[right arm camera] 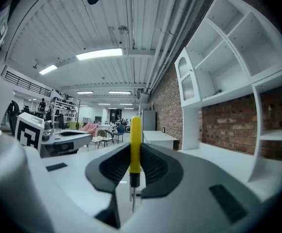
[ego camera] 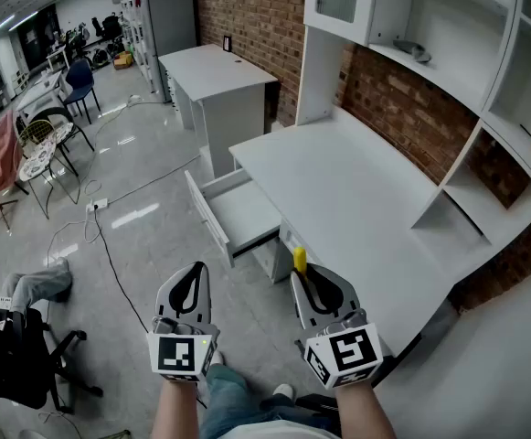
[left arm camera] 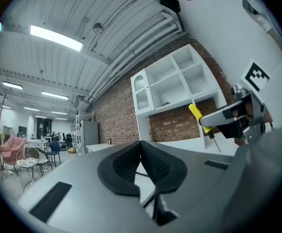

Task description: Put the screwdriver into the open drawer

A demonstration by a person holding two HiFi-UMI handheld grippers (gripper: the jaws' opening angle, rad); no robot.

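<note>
drawer [ego camera: 243,214] open — screwdriver [right arm camera: 135,141] in right gripper [ego camera: 303,280]

One screwdriver [ego camera: 300,258], one open drawer [ego camera: 239,214], two white desks [ego camera: 356,199] [ego camera: 217,66], two tools: left tool [ego camera: 195,273], right tool [ego camera: 302,278].

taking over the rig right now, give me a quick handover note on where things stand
Right gripper: shut on the screwdriver, gripping the yellow handle, which sticks out past the jaw tips; the blade points back toward the gripper body.
Left gripper: shut, nothing between its jaws.
Drawer: pulled open under the white desk; it looks empty inside.
Both grippers hang over the floor, short of the drawer.
Done: screwdriver picked up, drawer open.
Left: carry the screwdriver forward over the drawer, lower it in and open the right jaws.
</note>
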